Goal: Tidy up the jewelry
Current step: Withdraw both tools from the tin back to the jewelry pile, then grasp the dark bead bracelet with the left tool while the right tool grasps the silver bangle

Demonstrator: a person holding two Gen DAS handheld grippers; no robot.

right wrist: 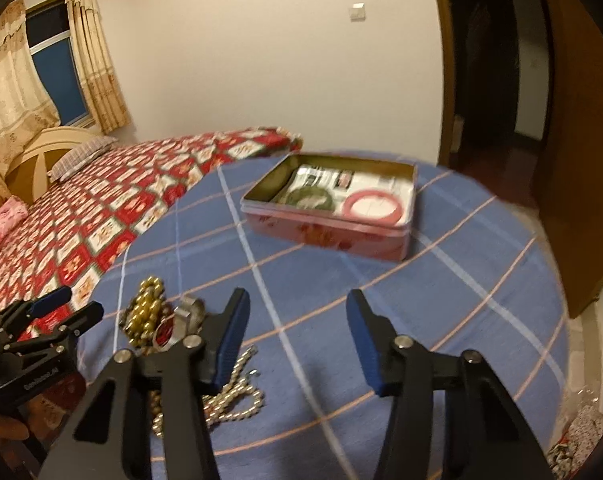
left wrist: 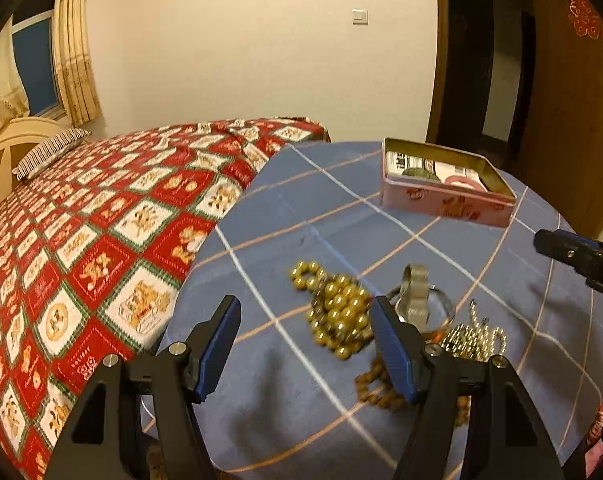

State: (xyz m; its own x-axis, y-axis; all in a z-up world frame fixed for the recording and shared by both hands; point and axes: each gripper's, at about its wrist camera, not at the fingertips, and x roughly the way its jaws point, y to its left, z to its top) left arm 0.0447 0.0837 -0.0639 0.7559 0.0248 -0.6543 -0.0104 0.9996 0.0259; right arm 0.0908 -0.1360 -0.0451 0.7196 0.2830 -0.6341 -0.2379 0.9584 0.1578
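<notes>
A pile of jewelry lies on the blue checked tablecloth [left wrist: 285, 396]: a gold bead necklace [left wrist: 335, 312], a silver cuff [left wrist: 415, 296], a pearl strand [left wrist: 473, 340] and brown wooden beads [left wrist: 375, 386]. My left gripper [left wrist: 305, 344] is open and empty, just above and left of the gold beads. An open pink tin [right wrist: 329, 220] holds a pink bangle [right wrist: 373, 208] and a green bangle [right wrist: 311, 200]. My right gripper [right wrist: 297, 338] is open and empty over bare cloth, right of the pearl strand [right wrist: 229, 392] and in front of the tin. The tin also shows in the left wrist view [left wrist: 445, 196].
A bed with a red patterned quilt [left wrist: 101, 240] adjoins the table's left side. A dark wooden door [left wrist: 573, 100] stands to the right. The round table's edge drops off at right [right wrist: 557, 300]. The left gripper shows at left in the right wrist view [right wrist: 67, 306].
</notes>
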